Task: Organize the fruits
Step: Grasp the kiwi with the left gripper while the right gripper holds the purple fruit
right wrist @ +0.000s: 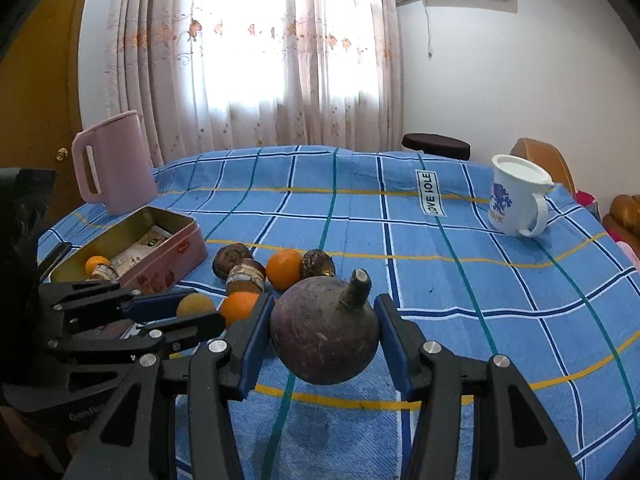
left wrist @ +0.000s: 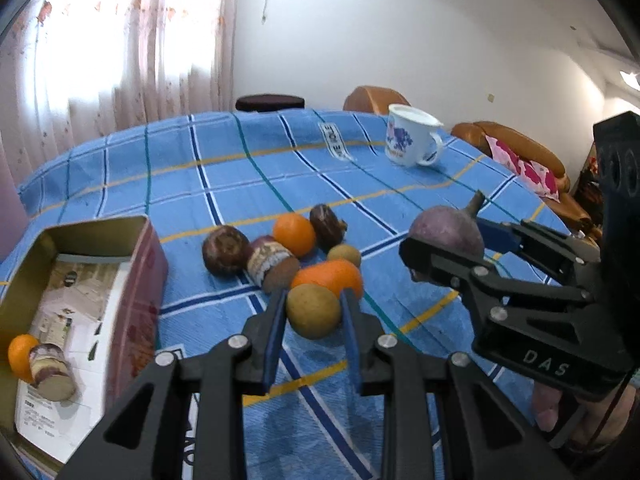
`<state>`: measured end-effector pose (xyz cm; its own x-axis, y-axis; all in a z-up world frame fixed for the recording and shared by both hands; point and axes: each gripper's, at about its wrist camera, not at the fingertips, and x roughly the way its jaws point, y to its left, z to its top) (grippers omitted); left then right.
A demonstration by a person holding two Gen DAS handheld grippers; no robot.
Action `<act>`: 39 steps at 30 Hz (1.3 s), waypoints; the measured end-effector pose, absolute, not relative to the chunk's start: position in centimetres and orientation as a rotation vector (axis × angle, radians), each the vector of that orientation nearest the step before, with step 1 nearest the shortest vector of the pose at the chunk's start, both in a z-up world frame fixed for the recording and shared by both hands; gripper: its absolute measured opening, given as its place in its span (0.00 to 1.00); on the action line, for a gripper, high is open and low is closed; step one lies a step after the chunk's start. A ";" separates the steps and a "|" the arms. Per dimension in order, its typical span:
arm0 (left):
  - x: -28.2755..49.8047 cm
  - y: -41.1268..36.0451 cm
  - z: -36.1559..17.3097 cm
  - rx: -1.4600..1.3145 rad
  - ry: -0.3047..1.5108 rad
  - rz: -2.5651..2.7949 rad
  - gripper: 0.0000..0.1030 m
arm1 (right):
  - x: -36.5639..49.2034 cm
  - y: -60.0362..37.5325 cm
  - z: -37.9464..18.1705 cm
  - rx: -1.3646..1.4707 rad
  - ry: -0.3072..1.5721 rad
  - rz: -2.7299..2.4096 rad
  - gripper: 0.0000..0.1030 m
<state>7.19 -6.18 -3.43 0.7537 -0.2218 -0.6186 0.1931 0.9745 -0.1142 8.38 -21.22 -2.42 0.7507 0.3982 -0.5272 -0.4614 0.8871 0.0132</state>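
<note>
Here, nearest to me, my left gripper (left wrist: pixel 313 312) is clamped on a yellow-brown round fruit (left wrist: pixel 313 310), its blue pads pressed against both sides and the fruit held clear of the blue checked tablecloth (left wrist: pixel 224 184). My right gripper (right wrist: pixel 324 332) is clamped just as firmly on a big purple round fruit (right wrist: pixel 324 330), whose stubby stem points up and slightly away from me; a soft shadow lies on the cloth beneath it, so it hangs above the table. Both tools reach forward over the near edge of the table, roughly level, the right one to the right of the left, and in the left wrist view I see the right tool from the side, angled inward toward the pile. Just past the fruit in my left pads lies an orange (left wrist: pixel 329 278), touching it or nearly so. Beyond that sits the rest of the heap, close together: a cut purple sweet potato (left wrist: pixel 272 264), a dark brown round fruit (left wrist: pixel 226 251), a second orange (left wrist: pixel 294 234), another dark wrinkled fruit (left wrist: pixel 326 222) and a small yellow-brown fruit (left wrist: pixel 344 255). To the left of the heap stands an open pink tin box (left wrist: pixel 138 280), lined with printed paper, holding a small orange (left wrist: pixel 22 356) and another sweet potato piece (left wrist: pixel 50 368) that touch each other. Farther back, a pink jug (right wrist: pixel 112 164) stands behind the tin, and a white enamel mug (right wrist: pixel 518 200) stands far to the right.
</note>
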 end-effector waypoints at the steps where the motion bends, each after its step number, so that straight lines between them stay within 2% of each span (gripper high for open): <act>1: 7.0 -6.1 -3.3 -0.043 0.670 -0.224 0.27 | 8.3 -21.2 -2.4 -0.121 0.542 0.472 0.51; 39: 4.8 -5.5 -1.8 -0.039 0.502 -0.129 0.27 | 5.9 -21.6 -1.4 -0.128 0.397 0.508 0.51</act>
